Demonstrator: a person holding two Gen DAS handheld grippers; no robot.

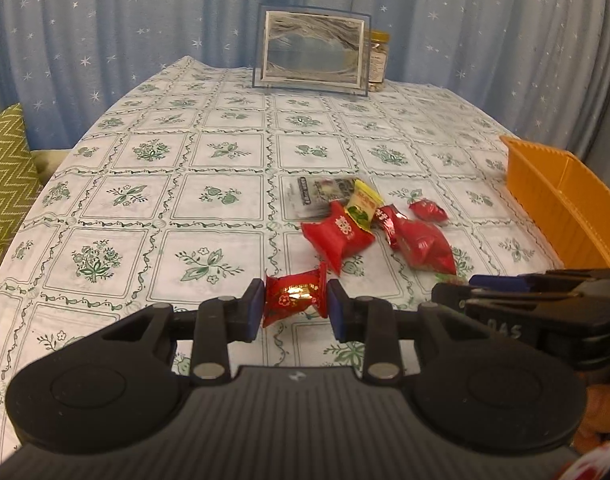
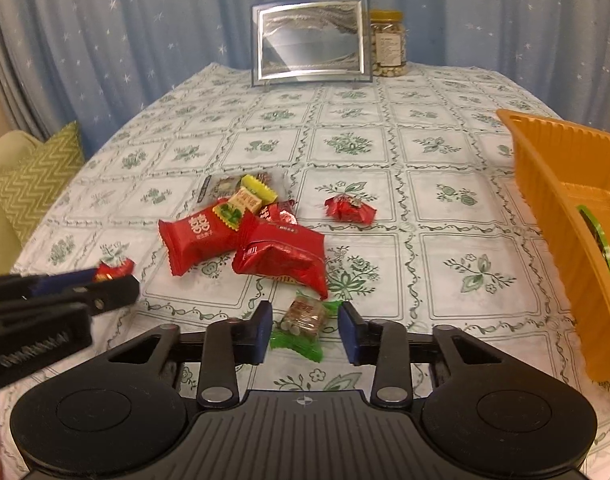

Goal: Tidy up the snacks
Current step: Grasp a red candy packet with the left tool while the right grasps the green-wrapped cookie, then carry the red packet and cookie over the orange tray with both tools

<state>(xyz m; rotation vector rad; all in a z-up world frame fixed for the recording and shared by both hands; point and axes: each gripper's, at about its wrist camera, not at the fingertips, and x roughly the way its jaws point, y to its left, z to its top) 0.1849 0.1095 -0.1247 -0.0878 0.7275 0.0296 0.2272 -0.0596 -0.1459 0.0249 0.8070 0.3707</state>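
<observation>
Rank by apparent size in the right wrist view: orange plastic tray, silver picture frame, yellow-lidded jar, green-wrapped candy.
1. orange plastic tray, though nearness enlarges it
2. silver picture frame
3. and 4. yellow-lidded jar and green-wrapped candy: alike, unranked

Red snack packets (image 2: 241, 240) heaped mid-table (orange tray (image 2: 561, 184) right)
</observation>
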